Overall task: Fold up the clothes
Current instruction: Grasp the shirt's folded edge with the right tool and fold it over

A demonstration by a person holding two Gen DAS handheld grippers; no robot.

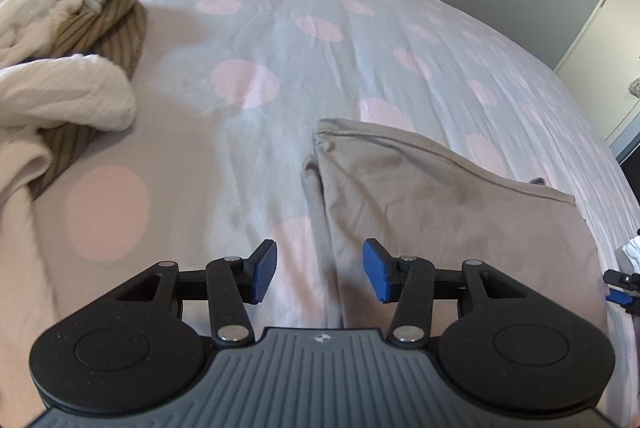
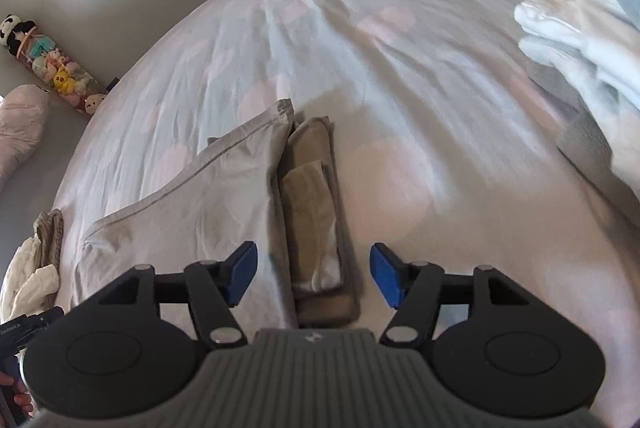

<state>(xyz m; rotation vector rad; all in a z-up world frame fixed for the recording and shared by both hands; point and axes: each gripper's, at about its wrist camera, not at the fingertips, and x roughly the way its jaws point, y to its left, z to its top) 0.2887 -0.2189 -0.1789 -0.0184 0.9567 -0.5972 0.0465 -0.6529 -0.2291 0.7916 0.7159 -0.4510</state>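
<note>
A beige garment [image 1: 432,195] lies partly folded on the dotted bedsheet [image 1: 248,39]. My left gripper [image 1: 320,270] is open and empty, hovering over the garment's left edge. In the right wrist view the same garment [image 2: 192,203] lies left of centre, with a narrow folded strip [image 2: 316,211] along its right side. My right gripper [image 2: 314,276] is open and empty, straddling the near end of that strip. The right gripper's edge shows at the far right of the left wrist view [image 1: 622,286].
A heap of white and brown striped clothes [image 1: 60,75] sits at the left of the bed. White and grey clothes [image 2: 588,39] lie at the right in the right wrist view. Plush toys [image 2: 52,67] line the wall. A door [image 1: 608,7] is far right.
</note>
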